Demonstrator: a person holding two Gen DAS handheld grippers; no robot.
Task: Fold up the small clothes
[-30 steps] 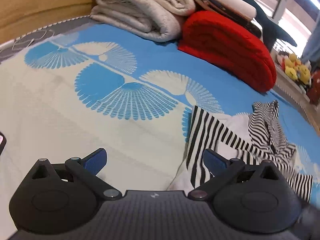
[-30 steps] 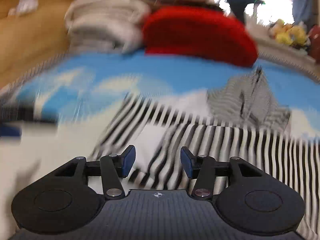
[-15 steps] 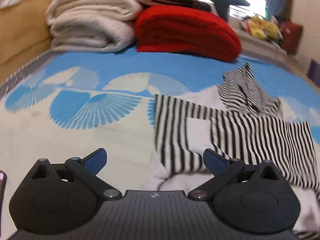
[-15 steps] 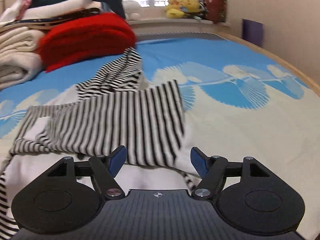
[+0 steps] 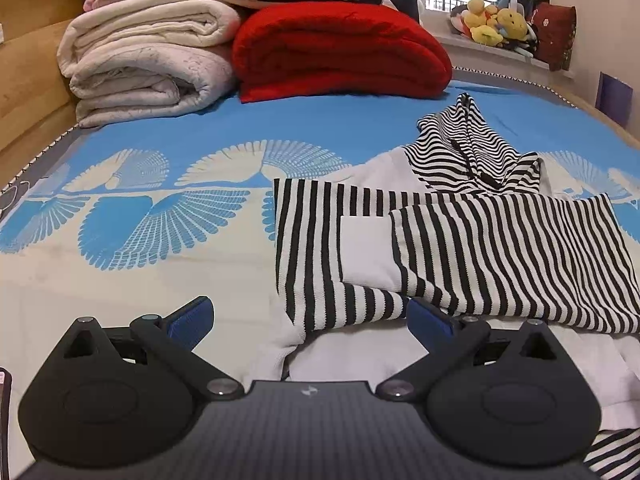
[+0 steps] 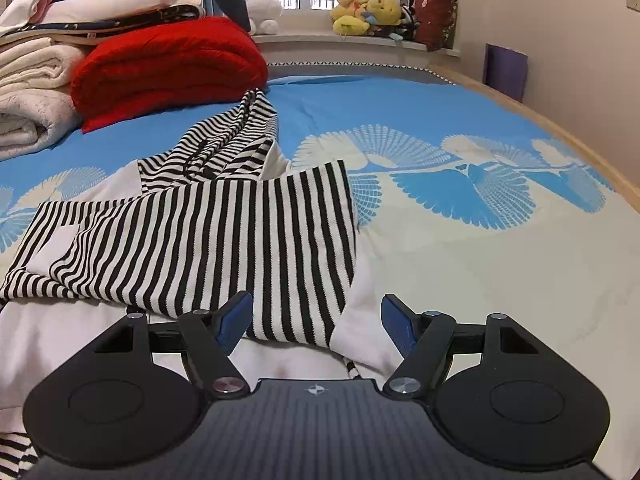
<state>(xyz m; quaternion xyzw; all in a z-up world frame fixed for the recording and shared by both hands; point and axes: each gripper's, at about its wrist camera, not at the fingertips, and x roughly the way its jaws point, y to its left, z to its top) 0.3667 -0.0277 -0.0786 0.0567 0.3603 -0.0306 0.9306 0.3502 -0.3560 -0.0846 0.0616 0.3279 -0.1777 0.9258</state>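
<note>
A black-and-white striped hooded top (image 5: pixel 480 248) lies on the bed (image 5: pixel 160 264), spread over a sheet printed in blue and cream fan shapes. Both striped sleeves are folded in across the white body of the garment; in the left wrist view the two sleeves overlap, with a white patch showing between them. The hood (image 5: pixel 464 152) points toward the far end of the bed, its finer stripes bunched into a peak.

The left gripper (image 5: pixel 310 316) hangs just over the near left corner of the folded top, its blue pads wide apart and nothing pinched between them; the white hem lies below the gap. The right gripper (image 6: pixel 316 316) hangs over the near right edge of the top, its jaws moderately wide, the striped sleeve edge and white fabric below the gap, with neither pad pressing on the cloth.

At the head of the bed sit a folded red blanket (image 5: pixel 340 52) and a stack of cream blankets (image 5: pixel 148 64). Stuffed toys (image 6: pixel 368 12) line the windowsill
</note>
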